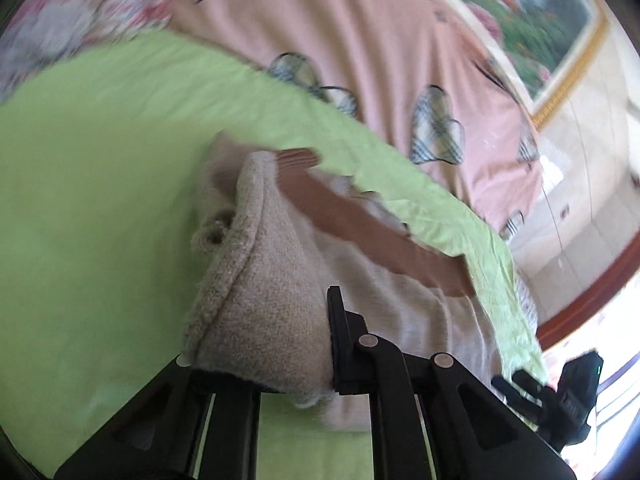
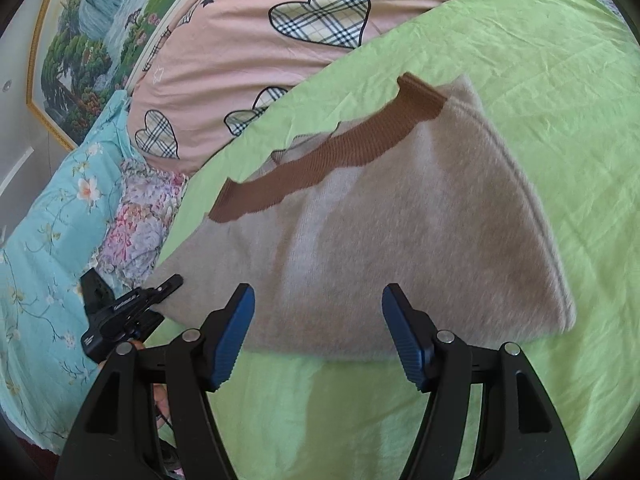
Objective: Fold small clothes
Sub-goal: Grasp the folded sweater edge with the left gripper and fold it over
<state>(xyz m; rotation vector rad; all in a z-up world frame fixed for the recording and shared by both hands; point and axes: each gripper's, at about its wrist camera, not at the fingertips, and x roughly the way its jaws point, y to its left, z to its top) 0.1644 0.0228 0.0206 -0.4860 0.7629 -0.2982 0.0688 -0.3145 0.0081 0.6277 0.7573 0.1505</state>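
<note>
Left tongs [image 1: 316, 344] clamped on the near corner of the beige sweater [image 2: 384, 240], cloth bunched up between the fingers and raised off the sheet. Right tongs [image 2: 318, 336] apart, blue pads [image 2: 234, 340] at the sweater's near edge, nothing between them. Sweater lies mostly flat on the green sheet [image 2: 560, 80] on the bed, brown ribbed trim [image 2: 332, 152] on the far side. Pink heart-print quilt [image 2: 248, 40] behind it, framed landscape picture [image 2: 80, 48] on the wall.

black gripper [image 2: 318, 336] frame, ribbed blue pads [image 2: 234, 340], silver pivot screws [image 2: 191, 335]
</note>
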